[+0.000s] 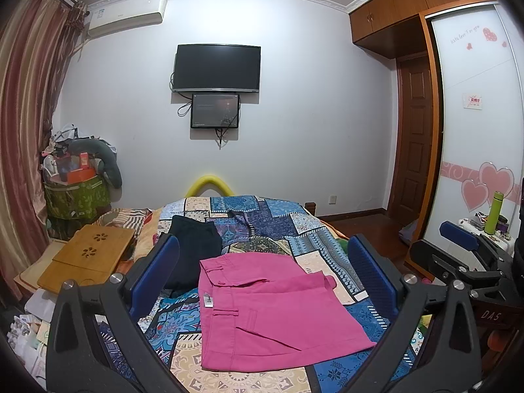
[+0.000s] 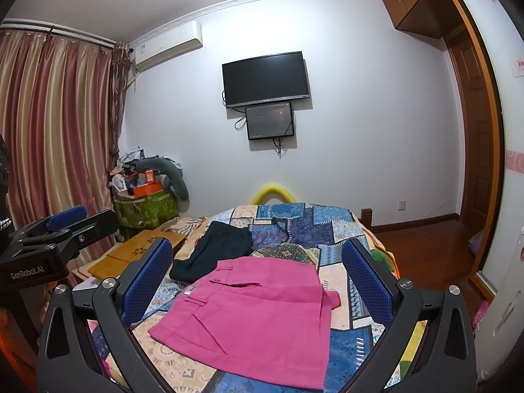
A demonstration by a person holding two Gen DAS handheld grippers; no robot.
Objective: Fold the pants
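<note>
I'm working over a bed spread with a blue and cream patchwork quilt [image 1: 330, 249] in a bedroom. Nearest me, the left gripper [image 1: 263, 281] and the right gripper [image 2: 257, 281] both hang above the quilt with their blue-padded jaws spread wide and nothing between them. Just beyond the fingertips lie the pink pants [image 1: 271, 308], flat on the quilt and already folded into a compact, squarish packet, waistband and belt loops showing at the left, one small corner poking out at the right edge. I judge the folding done or one fold short; next I'd either tuck that stray corner or take the dark pants [image 1: 196, 245] lying crumpled just behind, toward the foot. Farther off, a wall-mounted TV [image 1: 216, 68] faces me.
</note>
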